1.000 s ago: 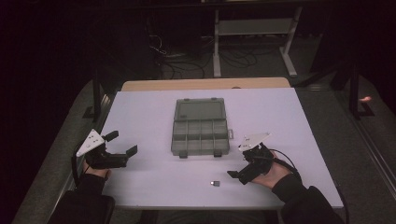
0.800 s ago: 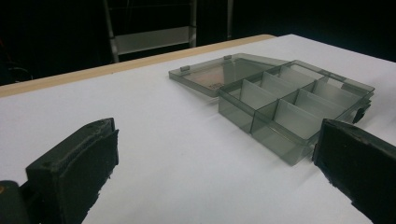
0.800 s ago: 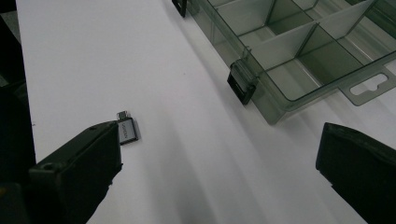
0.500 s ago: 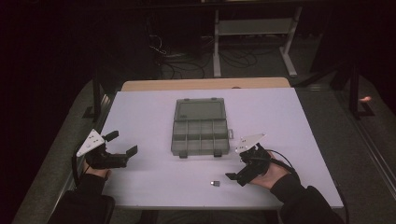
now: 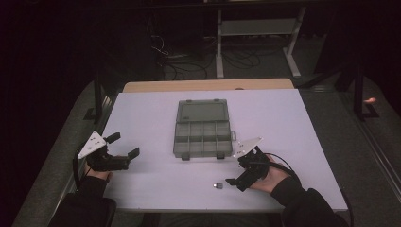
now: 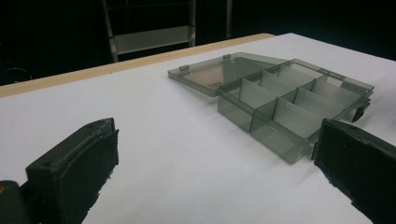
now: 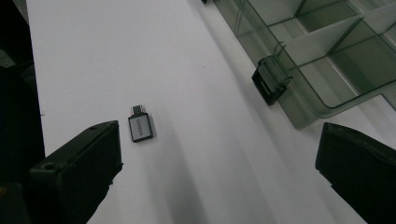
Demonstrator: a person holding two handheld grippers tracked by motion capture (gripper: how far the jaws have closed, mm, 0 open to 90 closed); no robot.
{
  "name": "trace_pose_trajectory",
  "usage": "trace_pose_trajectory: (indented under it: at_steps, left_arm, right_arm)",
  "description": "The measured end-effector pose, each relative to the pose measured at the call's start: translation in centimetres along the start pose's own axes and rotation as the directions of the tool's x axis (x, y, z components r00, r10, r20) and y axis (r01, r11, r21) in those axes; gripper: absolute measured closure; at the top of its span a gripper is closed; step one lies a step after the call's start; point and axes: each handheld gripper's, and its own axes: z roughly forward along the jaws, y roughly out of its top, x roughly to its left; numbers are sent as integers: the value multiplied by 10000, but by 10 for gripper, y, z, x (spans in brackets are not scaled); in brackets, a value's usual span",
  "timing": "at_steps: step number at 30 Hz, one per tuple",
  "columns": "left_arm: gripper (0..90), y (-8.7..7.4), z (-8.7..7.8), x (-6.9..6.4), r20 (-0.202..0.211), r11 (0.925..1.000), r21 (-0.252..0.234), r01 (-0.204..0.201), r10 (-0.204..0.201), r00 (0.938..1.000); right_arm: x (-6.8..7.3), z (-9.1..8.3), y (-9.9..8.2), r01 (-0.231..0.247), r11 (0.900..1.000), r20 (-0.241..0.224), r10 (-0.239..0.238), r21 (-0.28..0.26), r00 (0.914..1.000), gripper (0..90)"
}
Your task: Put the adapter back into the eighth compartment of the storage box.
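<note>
The little grey USB adapter (image 7: 139, 127) lies flat on the white desk (image 5: 151, 118) near the open box (image 5: 203, 135), so the right tool (image 5: 235, 180), wide open, should slide over, center it, then pinch gently.

Bare table (image 5: 142, 123) around the open organizer box (image 5: 202, 132); small adapter (image 5: 218, 186) nearby.

Lettering on the adapter (image 7: 139, 128) is too small (blurred) to read.
</note>
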Motion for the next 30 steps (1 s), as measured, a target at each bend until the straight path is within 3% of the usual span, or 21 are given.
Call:
trace_pose_trajectory:
  at_steps: [30]
  left_arm:
    - [0, 0, 0, 0, 31, 10000, 40, -3, 2, 10000]
  right_arm:
    - [18, 23, 9, 782, 9934, -654, -729, 834, 9952, 0]
